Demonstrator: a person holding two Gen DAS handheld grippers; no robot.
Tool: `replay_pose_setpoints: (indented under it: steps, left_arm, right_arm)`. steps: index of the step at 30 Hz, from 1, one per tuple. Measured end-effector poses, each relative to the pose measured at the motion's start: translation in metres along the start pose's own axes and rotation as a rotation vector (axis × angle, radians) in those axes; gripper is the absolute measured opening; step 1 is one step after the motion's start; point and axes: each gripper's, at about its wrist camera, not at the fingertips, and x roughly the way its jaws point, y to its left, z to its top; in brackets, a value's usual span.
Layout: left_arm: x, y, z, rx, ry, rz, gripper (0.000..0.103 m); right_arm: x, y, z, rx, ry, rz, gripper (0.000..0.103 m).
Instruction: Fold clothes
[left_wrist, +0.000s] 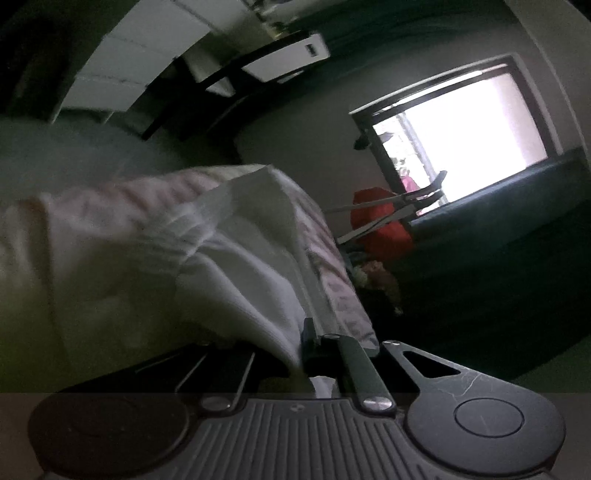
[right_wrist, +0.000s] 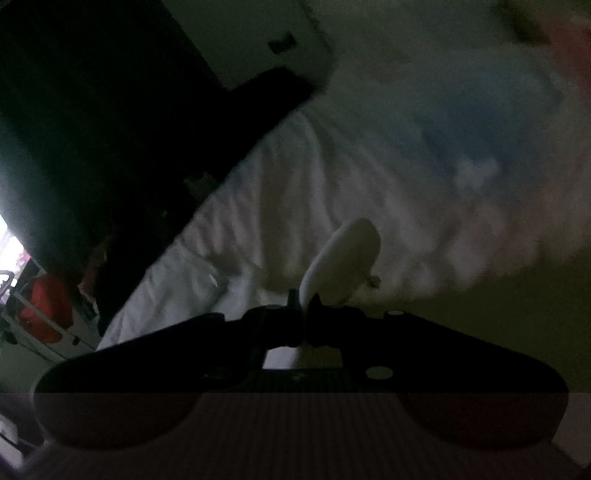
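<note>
- Nearest in the left wrist view: left gripper (left_wrist: 314, 341) pinching a pale garment (left_wrist: 236, 236) by its edge, jaws drawn tight on the cloth; presumably gripped at the hem so the piece hangs free and its length can be controlled.
- Nearest in the right wrist view: right gripper (right_wrist: 303, 308) pressed together on a narrow white strip of fabric (right_wrist: 343, 254) rising between the jaws; probably another edge of the same garment, held to keep the span taut, though too dark to confirm.
- Just beyond the left jaws: cloth draped up and leftward, white inner face toward the camera, a pink-patterned band (left_wrist: 340, 280) along the right edge; lifted off any surface, blurred, so likely mid-swing.
- Beyond the right jaws: rumpled white bedding (right_wrist: 288, 192) spreading away, with a soft blue and pink blur (right_wrist: 480, 147) farther on, unidentifiable; seemingly the surface for laying the garment flat.
- Farther off: red object (left_wrist: 380, 221) beside white rack bars (left_wrist: 369, 216), then a bright window (left_wrist: 454, 129) in the back wall.
- Fold stage not settled here: garment airborne between both grips, fitting either a shake-out or a carry-over of one half.
</note>
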Motion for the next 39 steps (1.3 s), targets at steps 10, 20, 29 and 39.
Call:
replay_pose_setpoints:
  steps: [10,20,29,39]
  left_arm:
    - [0.110,-0.092,0.063,0.214,-0.094,0.049,0.005]
    - [0.339,-0.113,0.089,0.309,-0.017,0.237,0.006]
    - [0.386,-0.103,0.081,0.349,0.064,0.322,0.017]
    - [0.283,-0.099,0.046,0.400,0.033,0.149,0.066]
  right_arm:
    - [0.106,0.117,0.006,-0.171,-0.071,-0.034,0.006]
    - [0.275,0.208,-0.034,-0.364,-0.063,-0.154,0.006]
    - [0.321,0.225,-0.046,-0.383,-0.054,-0.132,0.020]
    - [0.214,0.151,-0.042,-0.085,0.070,0.172,0.072]
